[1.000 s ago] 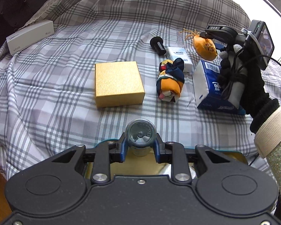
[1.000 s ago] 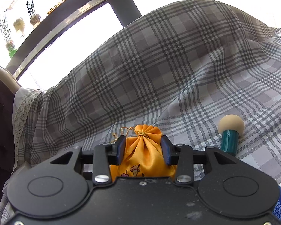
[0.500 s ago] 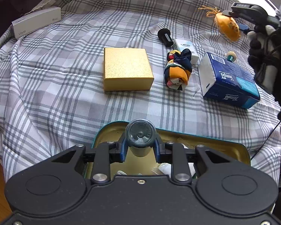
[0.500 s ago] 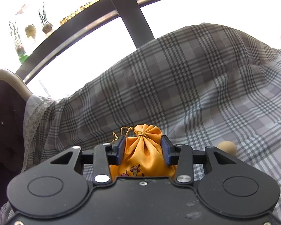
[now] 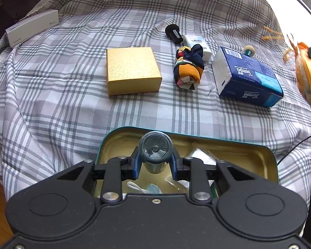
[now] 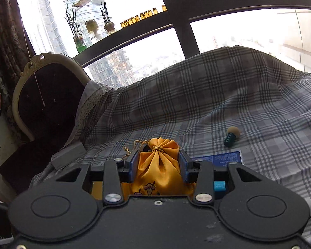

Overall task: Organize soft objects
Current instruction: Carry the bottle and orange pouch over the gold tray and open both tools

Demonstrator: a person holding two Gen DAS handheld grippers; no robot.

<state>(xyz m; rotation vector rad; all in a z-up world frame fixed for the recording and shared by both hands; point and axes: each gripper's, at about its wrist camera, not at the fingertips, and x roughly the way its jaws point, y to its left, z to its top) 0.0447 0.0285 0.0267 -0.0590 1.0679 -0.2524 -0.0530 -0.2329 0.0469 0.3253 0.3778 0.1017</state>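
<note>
My right gripper is shut on an orange drawstring pouch with a flower print, held in the air above the plaid cloth; the same pouch hangs blurred at the right edge of the left wrist view. My left gripper is shut on a grey-blue cylinder, end-on to the camera, over an open teal tin with small packets inside. A knotted orange and navy scarf lies mid-cloth.
On the plaid cloth lie a gold box, a blue Tempo tissue pack, a small white box, a black spool, a teal-handled puff and a grey vivo box. A dark chair and window lie beyond.
My right gripper has carried the pouch up and toward the right, away from the cloth's far side; its view now takes in the chair and window. The left gripper stays over the tin.
</note>
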